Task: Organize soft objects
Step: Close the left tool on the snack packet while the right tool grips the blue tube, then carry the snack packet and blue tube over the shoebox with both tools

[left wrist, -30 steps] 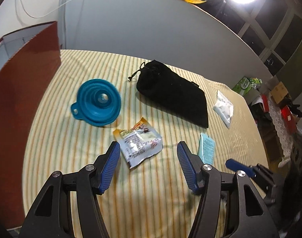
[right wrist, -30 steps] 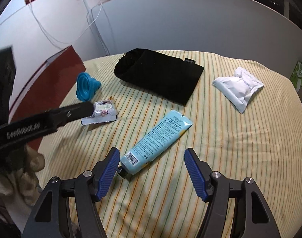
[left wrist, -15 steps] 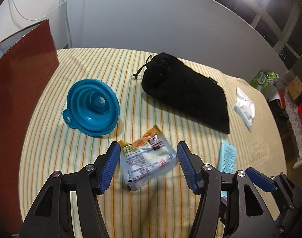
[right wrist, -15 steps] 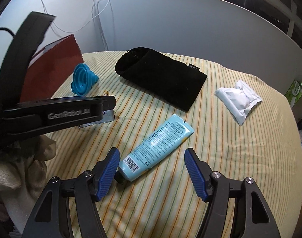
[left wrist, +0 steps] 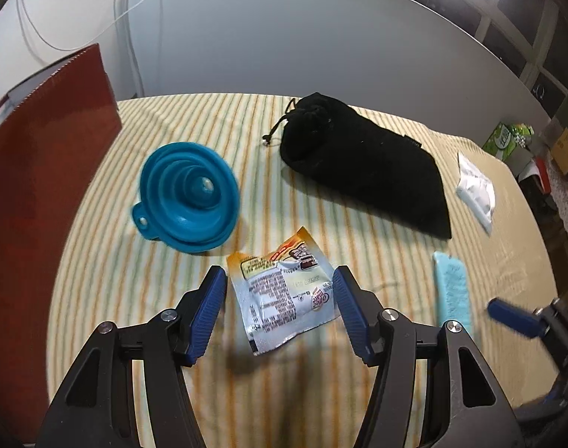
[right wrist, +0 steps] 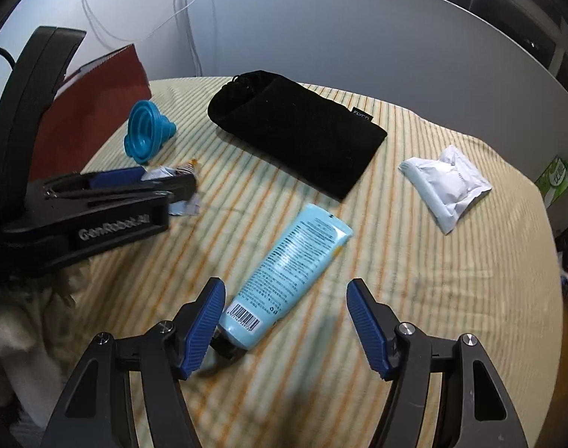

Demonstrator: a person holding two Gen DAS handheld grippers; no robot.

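I had my left gripper spread wide around the coffee sachet, which lay flat on the striped cloth between the pads, neither one pressing it. The blue funnel sat at ten o'clock, the black pouch at one. My right gripper was open too, the light-blue tube at eleven o'clock from it, its cap just beside the left pad. I judged this the reach-in; next, lower and close on the sachet.
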